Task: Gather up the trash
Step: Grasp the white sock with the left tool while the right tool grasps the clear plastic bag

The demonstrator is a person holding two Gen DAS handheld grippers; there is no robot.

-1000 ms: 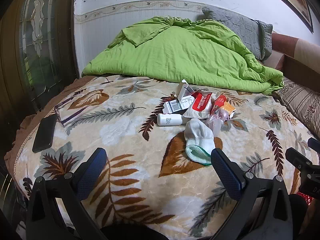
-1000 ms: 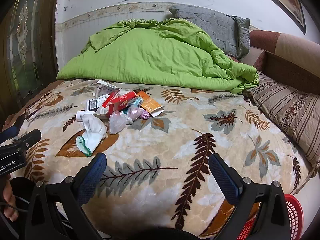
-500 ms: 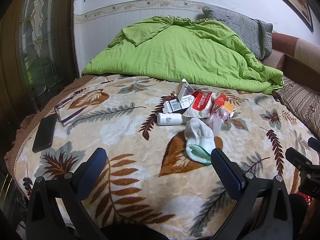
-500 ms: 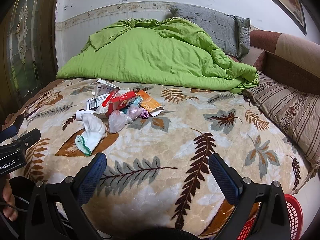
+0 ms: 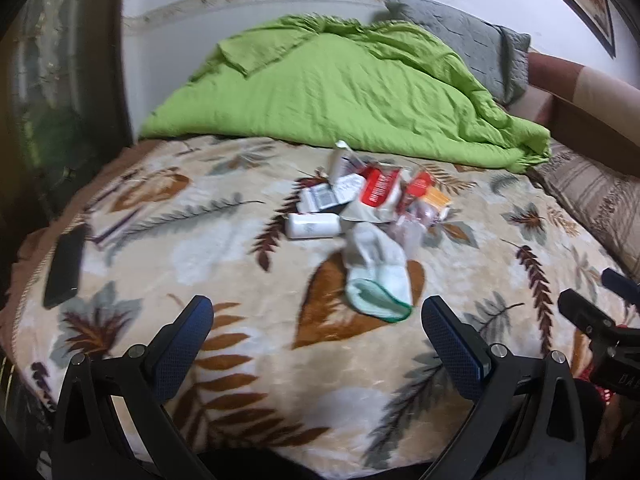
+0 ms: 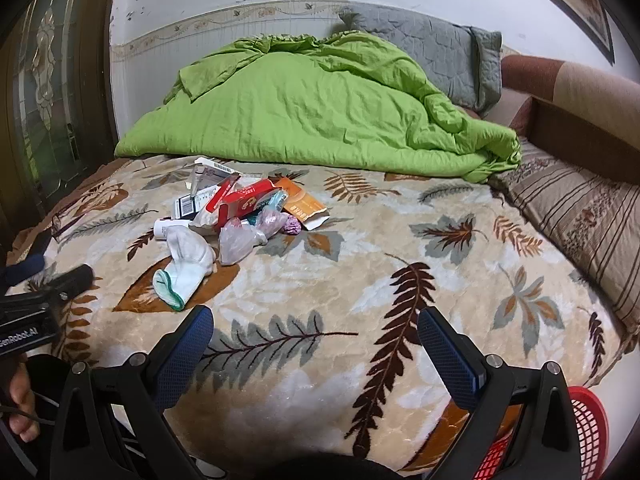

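since the earlier frames the left gripper (image 5: pixel 312 314) has eased forward toward the heap, so the white sock (image 5: pixel 376 268) now lies just ahead of its fingers and that view is smeared by motion; the right gripper (image 6: pixel 314 322) has hardly shifted. both grippers have their jaws spread wide and hold nothing, which fits an approach rather than a grasp.

the trash sits in one loose pile (image 6: pixel 244 210) on the leaf-patterned bed (image 6: pixel 400 248), left of centre in the right view: a red packet (image 6: pixel 246 202), an orange wrapper (image 6: pixel 306 204), crumpled clear plastic bags (image 6: pixel 240 240), a barcode box (image 5: pixel 322 198) and a small white bottle (image 5: pixel 312 226) on its side, touching one another. the sock lies on the near edge of the pile and is probably not trash.

a red basket (image 6: pixel 588 432) shows below the bed's near edge beside the right gripper, likely the bin, kept close for short carries. a dark phone (image 5: pixel 66 266) lies well apart at the left edge, and a green quilt (image 6: pixel 312 108) is bunched behind.
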